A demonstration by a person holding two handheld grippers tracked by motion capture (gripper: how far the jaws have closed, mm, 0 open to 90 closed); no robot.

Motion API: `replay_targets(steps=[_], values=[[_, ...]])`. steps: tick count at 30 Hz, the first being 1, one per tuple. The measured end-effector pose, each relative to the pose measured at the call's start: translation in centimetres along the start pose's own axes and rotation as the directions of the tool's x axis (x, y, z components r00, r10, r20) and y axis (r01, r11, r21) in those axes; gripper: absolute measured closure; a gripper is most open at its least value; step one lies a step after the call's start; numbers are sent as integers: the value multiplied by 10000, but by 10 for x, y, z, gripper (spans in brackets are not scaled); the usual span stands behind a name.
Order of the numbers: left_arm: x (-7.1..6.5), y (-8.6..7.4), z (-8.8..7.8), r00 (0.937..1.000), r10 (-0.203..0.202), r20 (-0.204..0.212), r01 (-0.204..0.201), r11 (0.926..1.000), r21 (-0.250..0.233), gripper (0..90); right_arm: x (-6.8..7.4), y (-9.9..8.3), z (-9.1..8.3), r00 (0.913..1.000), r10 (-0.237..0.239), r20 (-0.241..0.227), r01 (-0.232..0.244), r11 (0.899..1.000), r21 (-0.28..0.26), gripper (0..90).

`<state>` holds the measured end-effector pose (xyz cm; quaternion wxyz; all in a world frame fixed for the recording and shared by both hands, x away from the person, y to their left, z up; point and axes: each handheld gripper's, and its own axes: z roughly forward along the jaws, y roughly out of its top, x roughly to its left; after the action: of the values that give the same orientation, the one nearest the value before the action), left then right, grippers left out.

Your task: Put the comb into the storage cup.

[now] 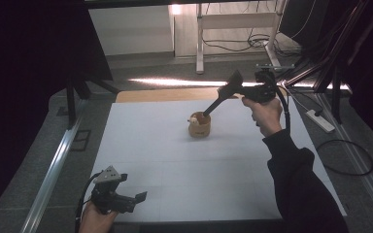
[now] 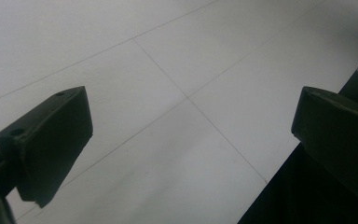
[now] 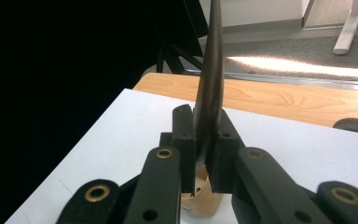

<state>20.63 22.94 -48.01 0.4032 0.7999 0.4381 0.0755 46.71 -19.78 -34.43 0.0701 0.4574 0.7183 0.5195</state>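
Up near the far edge of the white table (image 1: 175, 165), the right tool (image 1: 223, 94) is clamped on a dark spatula (image 1: 218, 99), held by its handle partway along. In the right gripper view the two black jaws press flat against both sides of that handle (image 3: 209, 112), closed as tight as they go, with no gap showing between pads and handle. The spatula slants down and toward the left edge of the table; its lower end reaches into a small tan wooden cup (image 1: 199, 127), and its broad blade end sticks up and away beyond the tool. The cup stands upright on the table a little past the middle, closer to the far edge than to the near one, and something small and pale (image 1: 194, 119) sits at its rim (too small to make out what it is). In the right gripper view a curved piece of the cup (image 3: 205, 198) shows just below the jaws.

The left tool (image 1: 138, 198) rests low at the near left corner of the table, well apart from the cup and the spatula, with a grey three-cornered plate (image 1: 110, 174) on top of it. Its jaws stand wide apart in the left gripper view, one pad (image 2: 51, 140) at the left and the other at the right, with nothing between them but bare table top, whose thin seam lines cross beneath.

A strip of bare wood (image 1: 165, 94) shows along the far edge, beyond the white surface.
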Motion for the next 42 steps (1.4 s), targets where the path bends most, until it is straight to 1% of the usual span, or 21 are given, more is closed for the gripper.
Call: replay_targets(steps=[31,42], values=[[1,0,0,9999,-82,74,82,10000,-14,0,1,-15,37,10000,28,-8,-28,9986,533,837],[2,0,0,9999,-82,88,82,10000,-8,0,-3,-23,45,9997,246,-78,-240,9974,677,837]])
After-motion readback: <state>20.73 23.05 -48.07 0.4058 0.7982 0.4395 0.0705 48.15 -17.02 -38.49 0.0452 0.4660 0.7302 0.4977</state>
